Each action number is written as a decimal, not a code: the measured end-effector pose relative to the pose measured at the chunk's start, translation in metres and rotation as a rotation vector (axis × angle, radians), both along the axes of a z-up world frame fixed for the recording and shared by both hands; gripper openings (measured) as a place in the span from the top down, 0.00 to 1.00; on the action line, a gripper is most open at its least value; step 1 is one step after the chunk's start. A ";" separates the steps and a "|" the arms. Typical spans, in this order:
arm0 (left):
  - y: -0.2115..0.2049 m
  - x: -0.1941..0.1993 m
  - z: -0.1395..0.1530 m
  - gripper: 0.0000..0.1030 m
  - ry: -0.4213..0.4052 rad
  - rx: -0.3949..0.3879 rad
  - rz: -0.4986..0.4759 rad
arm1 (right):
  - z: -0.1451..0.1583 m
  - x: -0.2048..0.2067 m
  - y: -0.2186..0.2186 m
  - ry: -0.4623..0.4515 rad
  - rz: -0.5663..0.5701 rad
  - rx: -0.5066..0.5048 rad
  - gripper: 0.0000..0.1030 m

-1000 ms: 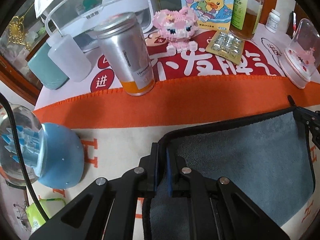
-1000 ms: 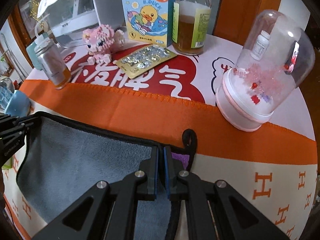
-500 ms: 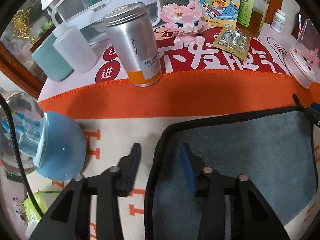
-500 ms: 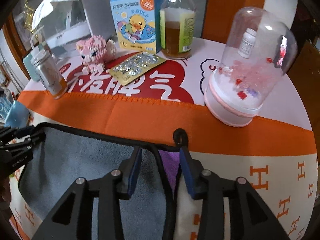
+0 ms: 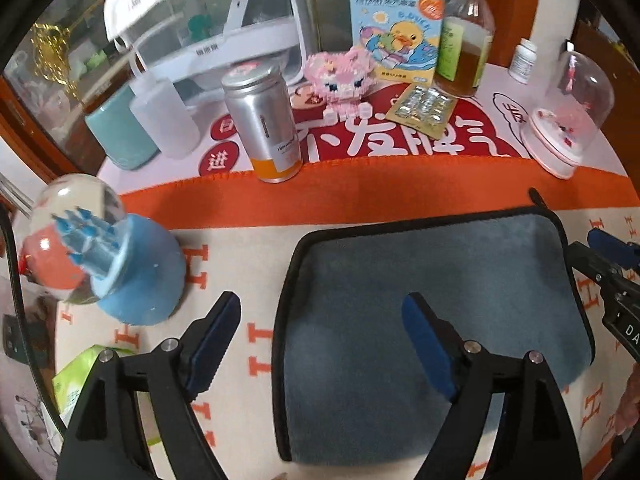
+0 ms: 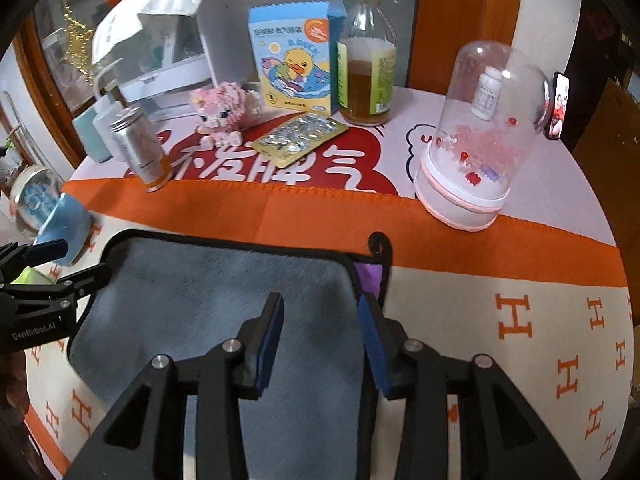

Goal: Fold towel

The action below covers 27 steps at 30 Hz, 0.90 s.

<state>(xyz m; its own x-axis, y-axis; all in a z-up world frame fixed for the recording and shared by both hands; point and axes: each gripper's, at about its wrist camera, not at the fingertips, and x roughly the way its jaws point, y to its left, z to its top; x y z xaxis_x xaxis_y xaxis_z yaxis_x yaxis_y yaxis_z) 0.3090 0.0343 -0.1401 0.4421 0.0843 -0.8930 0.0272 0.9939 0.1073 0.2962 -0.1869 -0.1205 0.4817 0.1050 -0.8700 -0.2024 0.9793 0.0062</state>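
Observation:
A grey-blue towel with black edging lies folded flat on the orange and cream tablecloth; it also shows in the right wrist view, with a purple layer and a black hanging loop at its far right corner. My left gripper is wide open above the towel's left edge, holding nothing. My right gripper is open above the towel's right edge, holding nothing. Each gripper shows at the side of the other's view.
Behind the towel stand a silver can, a pink block toy, a duck box, an amber bottle, a blister pack and a clear dome. A blue-based globe stands left.
Both grippers let go of the towel's far corners, opened wide and pulled back and up. The towel now lies flat, folded.

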 end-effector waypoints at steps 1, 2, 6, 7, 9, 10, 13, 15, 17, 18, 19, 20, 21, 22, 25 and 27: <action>-0.002 -0.006 0.004 0.20 -0.010 0.005 -0.007 | 0.003 -0.003 0.001 -0.007 0.002 -0.005 0.61; -0.003 -0.010 0.006 0.20 -0.013 0.003 -0.011 | 0.006 -0.009 0.004 -0.012 0.005 -0.009 0.59; -0.007 -0.030 0.017 0.16 -0.016 -0.038 -0.031 | 0.019 -0.025 0.008 -0.033 0.005 -0.002 0.52; -0.009 -0.037 0.021 0.15 -0.023 -0.041 -0.036 | 0.023 -0.030 0.009 -0.037 0.004 0.001 0.51; -0.011 -0.048 0.026 0.12 -0.031 -0.042 -0.044 | 0.029 -0.039 0.010 -0.045 0.005 0.001 0.51; -0.012 -0.055 0.030 0.11 -0.033 -0.045 -0.052 | 0.032 -0.043 0.011 -0.047 0.007 0.002 0.51; -0.014 -0.069 0.039 0.10 -0.040 -0.056 -0.059 | 0.043 -0.056 0.013 -0.057 0.004 0.005 0.51; -0.015 -0.079 0.047 0.10 -0.047 -0.071 -0.059 | 0.049 -0.063 0.012 -0.059 -0.004 0.017 0.50; -0.015 -0.090 0.057 0.10 -0.060 -0.083 -0.061 | 0.056 -0.071 0.011 -0.056 -0.013 0.037 0.50; -0.015 -0.095 0.062 0.09 -0.069 -0.087 -0.060 | 0.059 -0.074 0.010 -0.054 -0.016 0.045 0.50; -0.015 -0.099 0.065 0.08 -0.074 -0.090 -0.060 | 0.061 -0.078 0.010 -0.052 -0.020 0.053 0.50; -0.014 -0.105 0.070 0.05 -0.080 -0.097 -0.060 | 0.064 -0.083 0.010 -0.049 -0.026 0.060 0.49; -0.014 -0.111 0.076 0.01 -0.085 -0.108 -0.063 | 0.067 -0.086 0.009 -0.047 -0.031 0.063 0.48; -0.014 -0.116 0.079 0.01 -0.088 -0.114 -0.065 | 0.070 -0.091 0.008 -0.045 -0.037 0.070 0.47; -0.015 -0.133 0.090 0.01 -0.093 -0.122 -0.071 | 0.081 -0.105 0.007 -0.050 -0.045 0.088 0.46; -0.015 -0.144 0.097 0.01 -0.102 -0.125 -0.071 | 0.089 -0.114 0.007 -0.059 -0.046 0.093 0.46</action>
